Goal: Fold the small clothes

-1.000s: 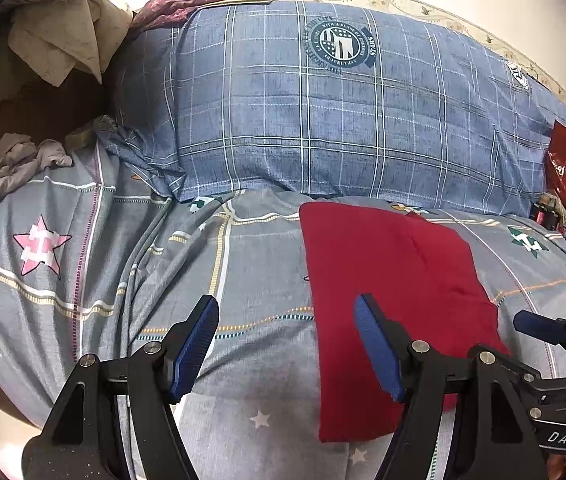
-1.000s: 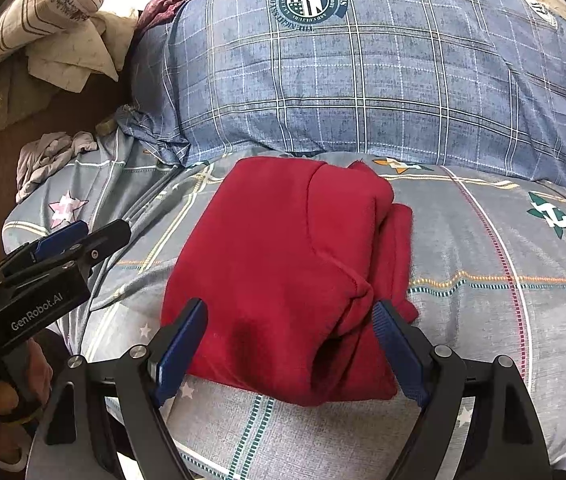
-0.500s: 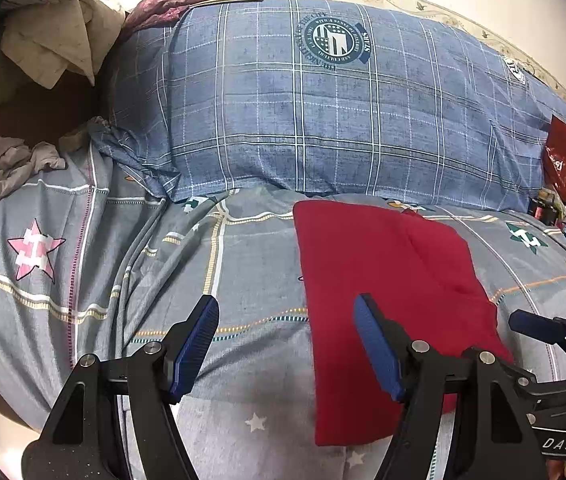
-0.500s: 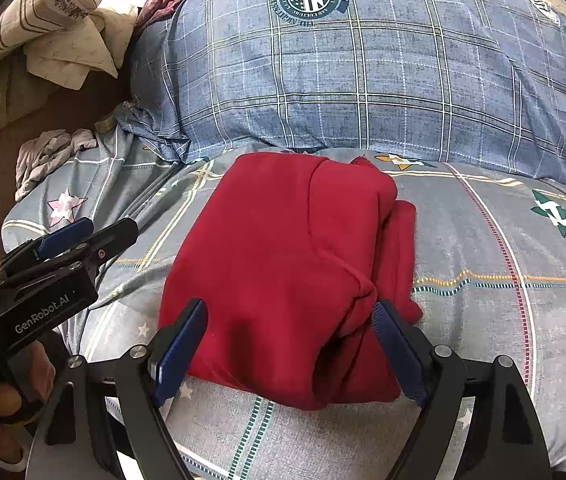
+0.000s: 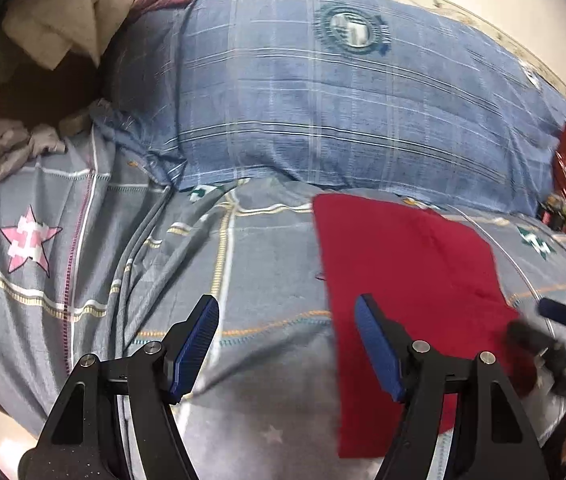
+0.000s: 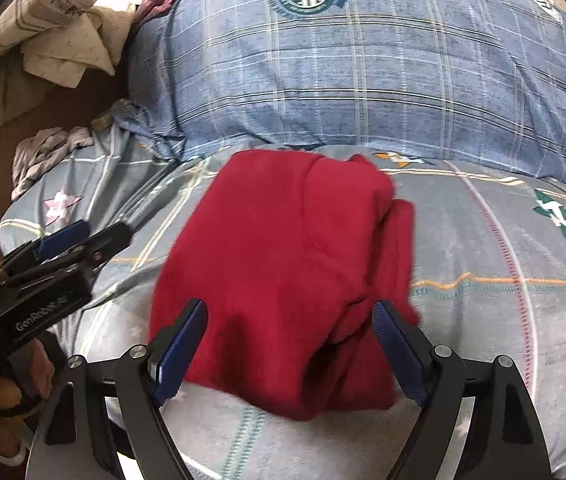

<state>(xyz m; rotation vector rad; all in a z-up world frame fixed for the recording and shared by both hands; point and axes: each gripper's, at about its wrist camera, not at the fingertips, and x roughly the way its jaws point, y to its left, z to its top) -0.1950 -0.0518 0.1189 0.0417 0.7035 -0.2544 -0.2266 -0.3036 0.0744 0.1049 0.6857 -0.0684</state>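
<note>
The red garment (image 6: 283, 272) lies folded on the grey bedsheet (image 6: 503, 320), at 12 o'clock from the right gripper (image 6: 289, 354). Both the right gripper and the left gripper (image 5: 287, 350) gape wide and hold nothing. The folding looks about done; next, maybe pick it up.

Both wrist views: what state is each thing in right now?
red garment: folded, lying on the bed, ungripped
left claw: open, holding nothing
right claw: open, straddling the garment's near edge
grey cloth: crumpled, unfolded
blue plaid pillow: lying behind the garment
</note>
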